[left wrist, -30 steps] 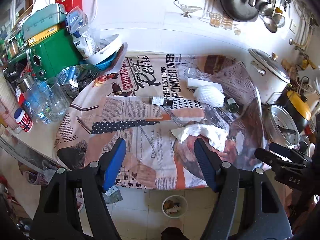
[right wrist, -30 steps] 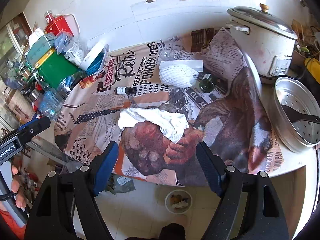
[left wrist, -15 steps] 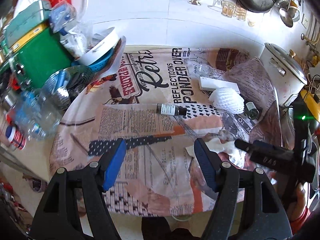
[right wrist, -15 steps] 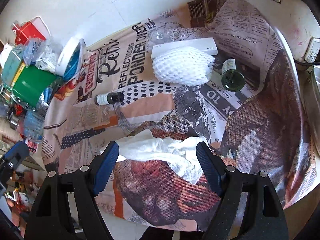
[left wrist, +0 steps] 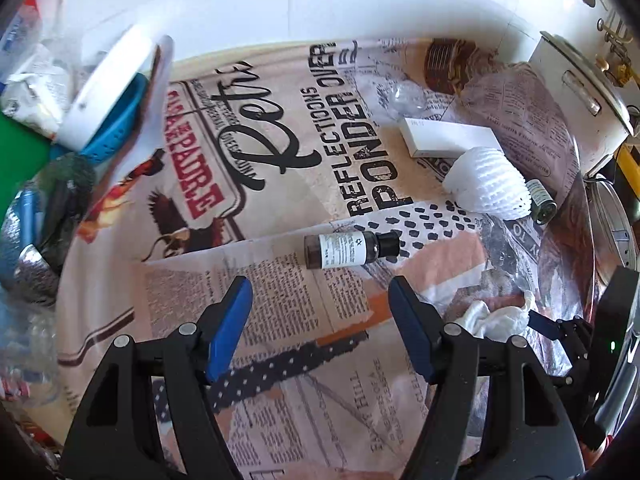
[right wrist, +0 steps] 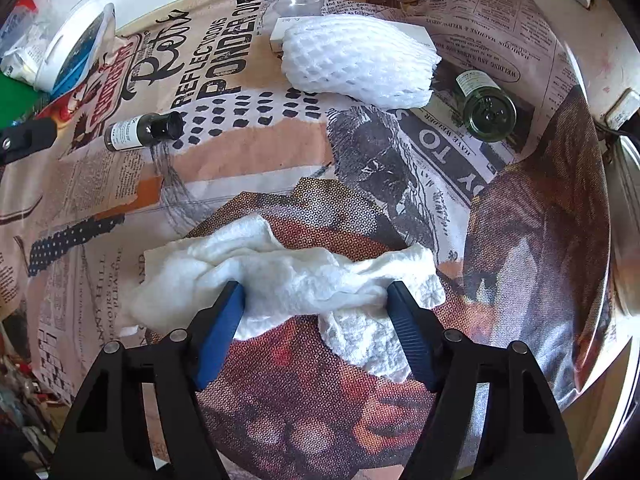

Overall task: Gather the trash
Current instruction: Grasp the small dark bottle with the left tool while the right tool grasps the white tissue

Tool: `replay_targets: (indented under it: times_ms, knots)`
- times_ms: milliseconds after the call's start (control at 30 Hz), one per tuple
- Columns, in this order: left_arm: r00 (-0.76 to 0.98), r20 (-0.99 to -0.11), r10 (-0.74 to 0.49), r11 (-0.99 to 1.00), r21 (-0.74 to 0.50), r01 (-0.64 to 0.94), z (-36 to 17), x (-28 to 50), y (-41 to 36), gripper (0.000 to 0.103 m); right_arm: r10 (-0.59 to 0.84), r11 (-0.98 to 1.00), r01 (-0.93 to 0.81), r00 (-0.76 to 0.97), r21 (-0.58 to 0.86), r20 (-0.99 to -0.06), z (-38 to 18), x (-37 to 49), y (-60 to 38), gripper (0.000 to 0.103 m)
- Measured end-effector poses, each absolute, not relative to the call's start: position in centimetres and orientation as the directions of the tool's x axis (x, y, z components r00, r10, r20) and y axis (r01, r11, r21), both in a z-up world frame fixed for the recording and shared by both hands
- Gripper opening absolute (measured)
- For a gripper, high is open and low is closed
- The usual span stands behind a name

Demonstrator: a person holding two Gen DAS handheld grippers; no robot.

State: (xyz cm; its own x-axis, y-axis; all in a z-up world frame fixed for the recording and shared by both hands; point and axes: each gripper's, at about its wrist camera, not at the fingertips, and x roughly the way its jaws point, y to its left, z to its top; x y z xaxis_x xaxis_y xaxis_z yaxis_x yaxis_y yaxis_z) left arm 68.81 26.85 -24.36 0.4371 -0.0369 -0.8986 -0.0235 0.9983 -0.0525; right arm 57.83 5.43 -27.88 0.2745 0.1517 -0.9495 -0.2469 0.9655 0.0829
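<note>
Right gripper point(right wrist: 316, 300) spread wide, fingers either side of crumpled white tissue point(right wrist: 288, 276) near front edge of printed tablecloth point(right wrist: 256, 152) — straddling it, not squeezing. Left gripper point(left wrist: 320, 296) also wide open, nothing between fingers — small dark bottle point(left wrist: 350, 249) lying on side just ahead. Foam fruit net point(right wrist: 356, 66) further back beside green bottle point(right wrist: 486, 106).

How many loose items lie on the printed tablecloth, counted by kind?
Small bottles: 2, brown bottle and green bottle
Crumpled paper towel: 1
Foam net sleeve: 1
White box: 1
Clear plastic cup: 1
Total: 6
</note>
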Motion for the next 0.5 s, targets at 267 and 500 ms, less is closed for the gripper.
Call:
replay_targets:
  times_ms: [267,500]
  knots:
    - [0.371,-0.923,-0.105,0.994,-0.104,0.023,-27.8,73.0,26.5,0.069,0.169,0.97,-0.219,0.292,0.106,-0.941,-27.3,59.3,5.2,0.012]
    - [0.354,-0.929,-0.109,0.994,-0.111,0.017,-29.3,74.1,25.5,0.07,0.185,0.978,-0.155,0.309,0.143,-0.933,-26.7,60.6,4.3,0.011]
